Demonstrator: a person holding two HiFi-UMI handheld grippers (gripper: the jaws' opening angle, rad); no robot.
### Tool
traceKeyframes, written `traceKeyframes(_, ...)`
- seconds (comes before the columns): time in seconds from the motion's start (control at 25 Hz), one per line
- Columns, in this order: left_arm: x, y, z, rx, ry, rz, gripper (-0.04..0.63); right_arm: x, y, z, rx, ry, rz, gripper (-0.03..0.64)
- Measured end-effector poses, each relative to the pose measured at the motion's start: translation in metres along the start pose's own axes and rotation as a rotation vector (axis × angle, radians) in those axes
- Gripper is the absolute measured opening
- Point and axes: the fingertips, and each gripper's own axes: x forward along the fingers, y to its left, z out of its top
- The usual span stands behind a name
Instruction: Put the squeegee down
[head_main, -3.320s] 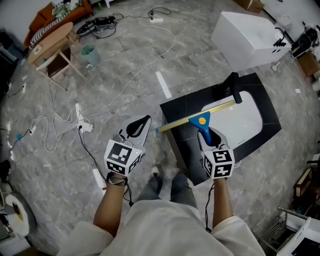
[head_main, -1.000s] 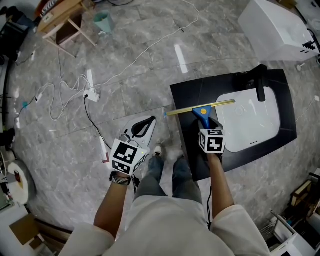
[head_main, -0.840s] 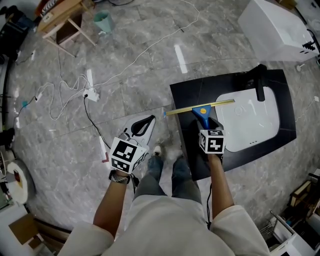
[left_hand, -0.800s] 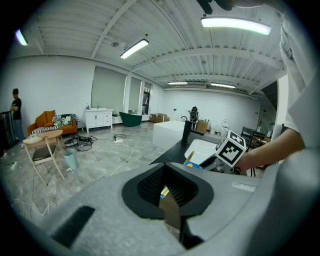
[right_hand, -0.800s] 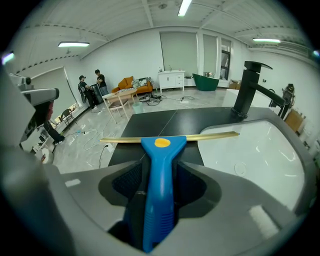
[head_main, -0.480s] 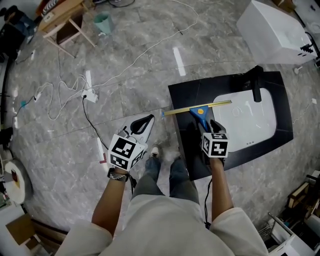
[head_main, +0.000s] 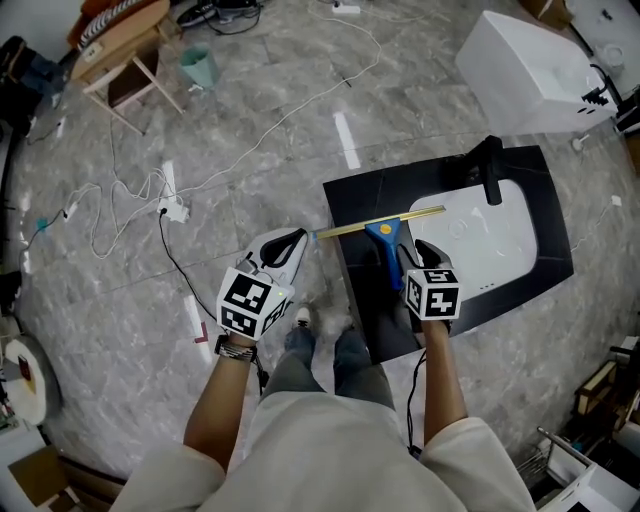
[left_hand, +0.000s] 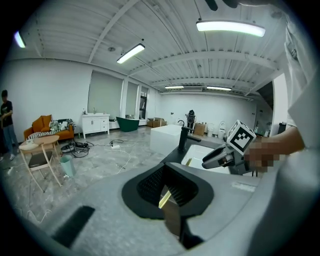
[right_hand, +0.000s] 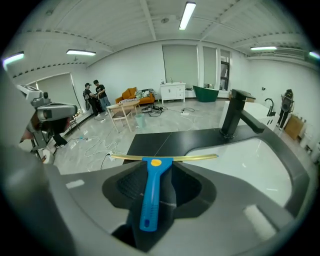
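The squeegee (head_main: 385, 240) lies flat on the black counter (head_main: 350, 210) beside the basin (head_main: 480, 235), apparently set down. The right gripper (head_main: 422, 250) hovers over its handle, released, jaws just narrowing on nothing. Only pulling clear seems left.

Blue-handled squeegee (head_main: 384, 238), yellow blade, lying flat on black countertop (head_main: 368, 196)

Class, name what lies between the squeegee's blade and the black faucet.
Nothing loose: just black countertop and a corner of the white basin separate the squeegee from the faucet, as the head view and right gripper view show.
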Motion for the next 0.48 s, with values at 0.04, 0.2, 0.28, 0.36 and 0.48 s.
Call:
traceKeyframes(0.04, 0.000, -0.001, 0.004, 0.005, -0.006, -0.001, 0.006, -0.004, 0.000, 0.004, -0.005, -0.011, 0.001, 0.157)
traceKeyframes(0.2, 0.000, -0.007, 0.026, 0.026, -0.039, -0.008, 0.006, -0.025, -0.005, 0.024, -0.025, -0.060, -0.017, 0.097)
traceKeyframes(0.28, -0.002, -0.011, 0.038, 0.040, -0.057, -0.013, 0.006, -0.038, -0.005, 0.038, -0.050, -0.092, -0.022, 0.075)
traceKeyframes(0.36, -0.004, -0.013, 0.050, 0.054, -0.072, -0.014, 0.006, -0.053, -0.005, 0.052, -0.085, -0.122, -0.030, 0.063)
traceKeyframes(0.48, -0.006, -0.016, 0.066, 0.060, -0.096, -0.019, 0.006, -0.076, -0.007, 0.073, -0.110, -0.174, -0.049, 0.041)
